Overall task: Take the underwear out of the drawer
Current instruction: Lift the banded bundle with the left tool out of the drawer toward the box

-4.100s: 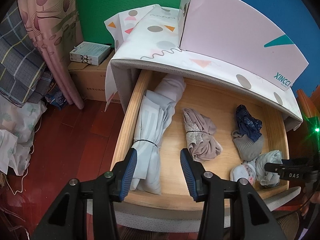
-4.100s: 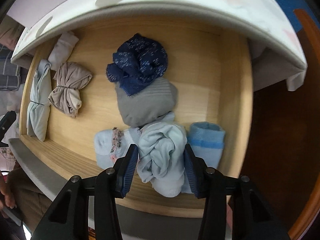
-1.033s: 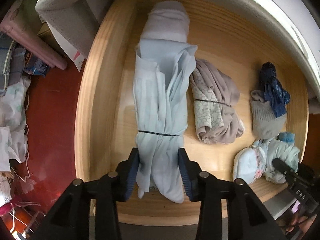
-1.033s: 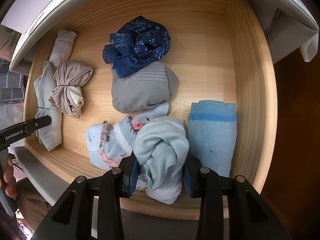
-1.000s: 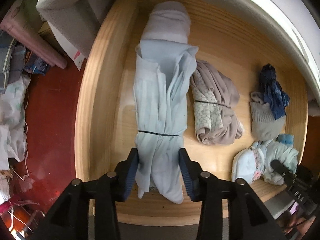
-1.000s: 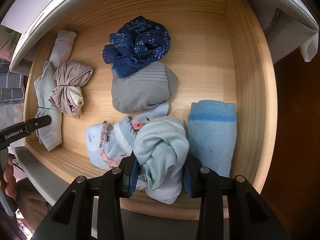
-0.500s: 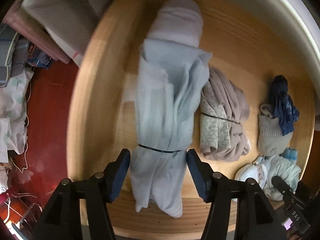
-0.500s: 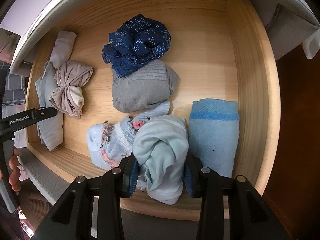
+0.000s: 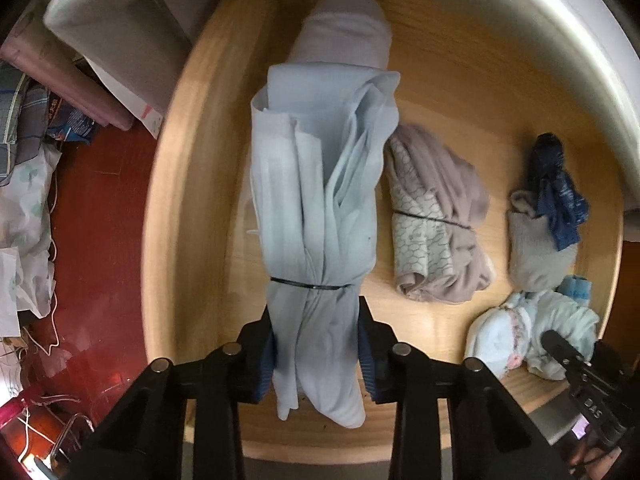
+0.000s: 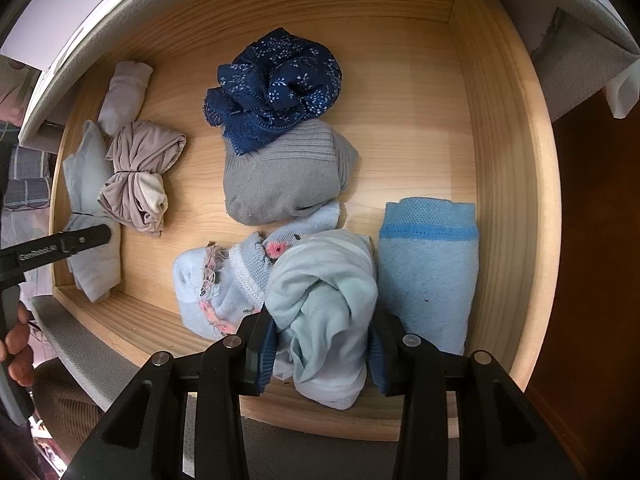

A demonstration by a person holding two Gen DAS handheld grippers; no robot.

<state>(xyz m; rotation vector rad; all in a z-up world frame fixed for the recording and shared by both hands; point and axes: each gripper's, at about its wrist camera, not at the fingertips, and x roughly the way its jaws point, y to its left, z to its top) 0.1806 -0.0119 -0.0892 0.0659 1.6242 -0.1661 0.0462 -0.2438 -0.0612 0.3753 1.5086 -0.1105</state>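
At the front edge of the wooden drawer (image 10: 508,184), a crumpled pale-blue pair of underwear (image 10: 324,304) sits pinched between the right gripper (image 10: 322,350), whose pads press its sides, apparently ready to lift. Beside it lie a folded blue towel (image 10: 430,264) and floral socks (image 10: 216,284). Toward the drawer's far side, the left gripper (image 9: 316,354) clamps a banded light-blue roll (image 9: 320,200), possibly another garment.
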